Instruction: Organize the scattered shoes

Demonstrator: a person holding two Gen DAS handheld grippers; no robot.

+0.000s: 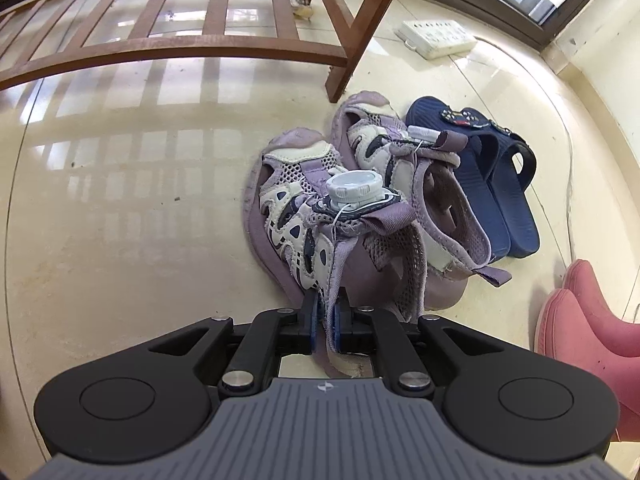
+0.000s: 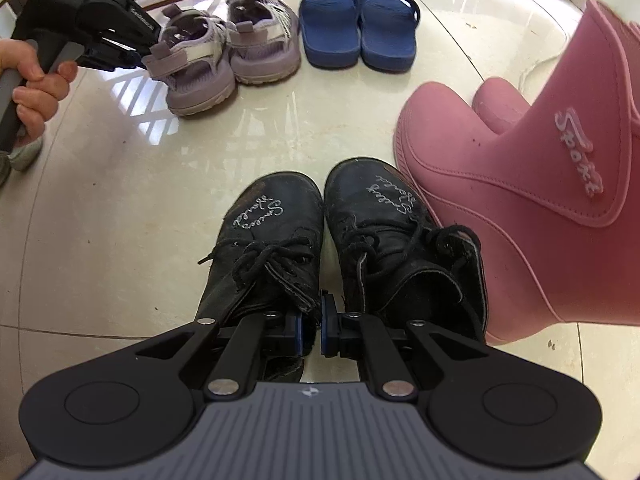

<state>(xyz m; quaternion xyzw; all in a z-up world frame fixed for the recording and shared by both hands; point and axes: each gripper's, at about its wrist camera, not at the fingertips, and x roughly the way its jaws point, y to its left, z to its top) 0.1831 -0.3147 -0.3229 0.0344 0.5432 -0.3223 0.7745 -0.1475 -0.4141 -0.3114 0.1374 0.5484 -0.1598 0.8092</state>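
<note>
You get bright daylight glaring off the glossy floor (image 1: 120, 184), sharp focus, and strong fisheye bending with dark corners.

Open tiled floor (image 2: 120, 220) left of black boots (image 2: 340, 240), pink rain boots (image 2: 520, 200) crowding their right

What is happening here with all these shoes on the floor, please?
A person is tidying shoes with two handheld grippers. The left gripper pinches the heel strap of a purple sandal beside its mate. The right gripper grips the left black boot. Blue slides and pink boots already stand paired.
</note>
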